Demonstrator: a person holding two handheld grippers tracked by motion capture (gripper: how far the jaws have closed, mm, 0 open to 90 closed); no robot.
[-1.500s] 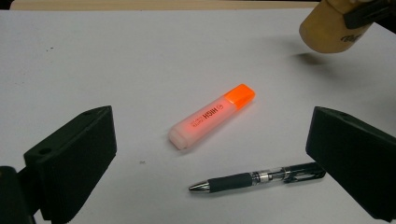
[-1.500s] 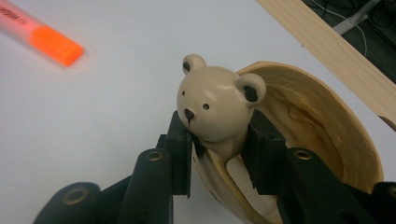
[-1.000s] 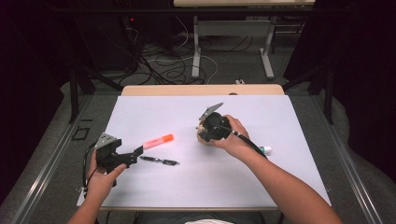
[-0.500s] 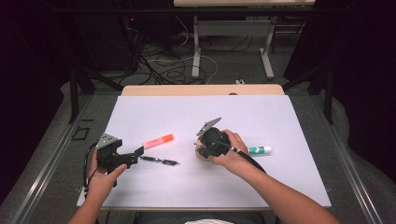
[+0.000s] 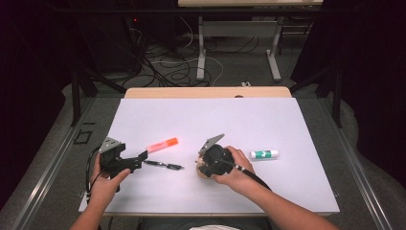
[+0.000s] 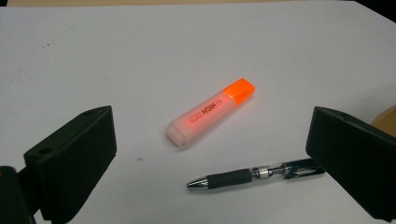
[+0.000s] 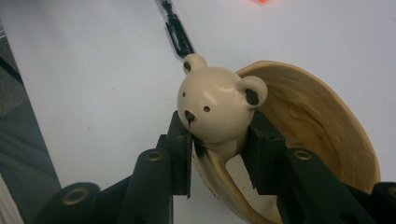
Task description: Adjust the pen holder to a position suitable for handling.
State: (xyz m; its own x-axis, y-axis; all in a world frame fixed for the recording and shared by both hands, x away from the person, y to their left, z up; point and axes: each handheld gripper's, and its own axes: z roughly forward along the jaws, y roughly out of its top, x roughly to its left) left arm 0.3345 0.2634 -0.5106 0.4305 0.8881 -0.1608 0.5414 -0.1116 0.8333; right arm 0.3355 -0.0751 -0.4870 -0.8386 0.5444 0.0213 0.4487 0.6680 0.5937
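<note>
Firmly, right gripper (image 7: 218, 154) pinches bear bowl (image 7: 224, 112) (tilted).

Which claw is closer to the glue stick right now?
Right. The right claw sits just left of the glue stick, clamped on a bear-headed wooden dish. The left claw is far across the table, by the pen.

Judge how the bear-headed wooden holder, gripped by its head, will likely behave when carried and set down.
The bear-headed wooden holder looks rigid, so it should not flex. The right tool pinches a smooth, rounded head, so it may slip or swivel. Its curved shell hangs to one side, so it could tip or rock on the table.
</note>
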